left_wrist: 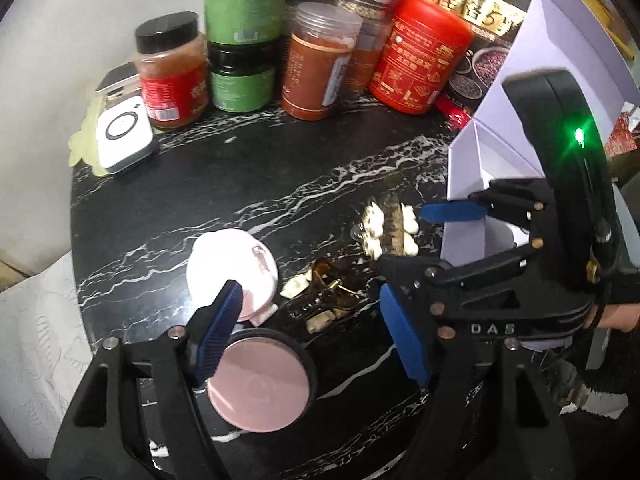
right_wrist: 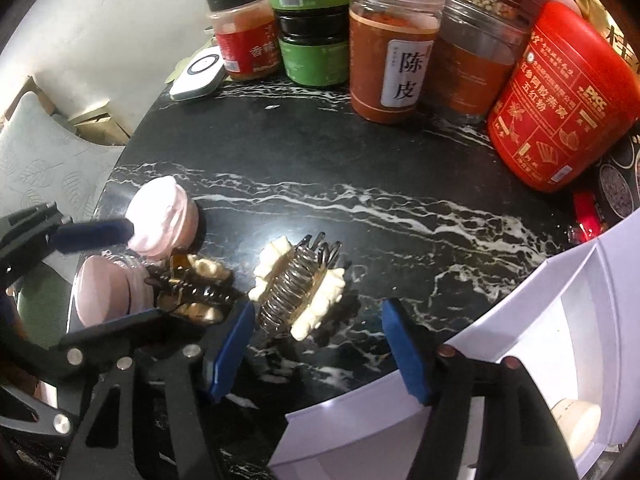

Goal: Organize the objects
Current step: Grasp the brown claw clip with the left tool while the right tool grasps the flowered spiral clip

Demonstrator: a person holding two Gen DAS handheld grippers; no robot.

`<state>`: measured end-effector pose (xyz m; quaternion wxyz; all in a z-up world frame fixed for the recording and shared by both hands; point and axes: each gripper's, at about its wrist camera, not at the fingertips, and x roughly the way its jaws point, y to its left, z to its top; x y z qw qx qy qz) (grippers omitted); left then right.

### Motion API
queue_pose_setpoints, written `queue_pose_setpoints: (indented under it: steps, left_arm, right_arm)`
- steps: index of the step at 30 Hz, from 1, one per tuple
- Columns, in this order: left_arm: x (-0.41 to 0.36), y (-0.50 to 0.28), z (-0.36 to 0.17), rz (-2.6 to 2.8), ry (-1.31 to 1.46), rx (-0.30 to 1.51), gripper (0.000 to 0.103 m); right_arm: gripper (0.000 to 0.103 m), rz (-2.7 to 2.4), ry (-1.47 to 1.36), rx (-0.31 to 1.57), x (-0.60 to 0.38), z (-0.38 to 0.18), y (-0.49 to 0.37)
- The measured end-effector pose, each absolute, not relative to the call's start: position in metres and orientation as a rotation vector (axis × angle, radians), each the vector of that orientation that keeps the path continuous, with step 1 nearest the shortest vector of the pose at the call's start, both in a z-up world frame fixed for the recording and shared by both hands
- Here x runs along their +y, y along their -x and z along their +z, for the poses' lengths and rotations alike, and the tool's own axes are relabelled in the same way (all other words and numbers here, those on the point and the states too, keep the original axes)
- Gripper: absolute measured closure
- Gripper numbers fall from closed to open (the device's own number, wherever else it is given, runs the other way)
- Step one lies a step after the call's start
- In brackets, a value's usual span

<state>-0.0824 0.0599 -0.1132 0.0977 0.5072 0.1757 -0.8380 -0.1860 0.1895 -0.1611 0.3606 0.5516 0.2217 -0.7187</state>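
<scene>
On the black marble table (left_wrist: pixel 248 176) lie a metal hair clip with cream flowers (right_wrist: pixel 300 288), an amber hair clip (left_wrist: pixel 328 292), a pale pink jar (left_wrist: pixel 228 264) and a round pink compact (left_wrist: pixel 260 384). My left gripper (left_wrist: pixel 312 332) is open, pointing down over the compact and the amber clip (right_wrist: pixel 192 284); one of its blue fingers (right_wrist: pixel 96 232) sits against the pink jar (right_wrist: pixel 164 220). My right gripper (right_wrist: pixel 318 344) is open, straddling the flower clip (left_wrist: pixel 388 228) with gaps on both sides.
An open white box (right_wrist: pixel 520 320) stands at the table's right edge, close behind my right gripper. Several jars and a red canister (left_wrist: pixel 420 56) crowd the back. A white device (left_wrist: pixel 124 136) lies at the back left. A chair (right_wrist: pixel 48 160) is beside the table.
</scene>
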Motion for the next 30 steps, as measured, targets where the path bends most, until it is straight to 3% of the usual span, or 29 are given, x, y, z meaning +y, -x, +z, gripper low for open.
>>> queue_pose_setpoints:
  steps: [4,11,18,22,30]
  left_arm:
    - [0.063,0.089,-0.120,-2.500,-1.543,0.515,0.047]
    - [0.072,0.099,-0.123,-2.560,-1.578,0.379,0.049]
    - [0.077,0.100,-0.133,-2.569,-1.613,0.330,0.070]
    - [0.080,0.100,-0.130,-2.607,-1.605,0.330,0.074]
    - [0.076,0.095,-0.131,-2.596,-1.581,0.413,0.074]
  right_arm:
    - [0.036,-1.836,-1.419,0.573,0.187,-0.163,0.189]
    - [0.036,-1.861,-1.415,0.577,0.185,-0.165,0.192]
    - [0.036,-1.868,-1.414,0.587,0.186,-0.165,0.193]
    - [0.036,-1.896,-1.393,0.622,0.186,-0.159,0.190]
    - [0.036,-1.902,-1.342,0.656,0.181,-0.154,0.189]
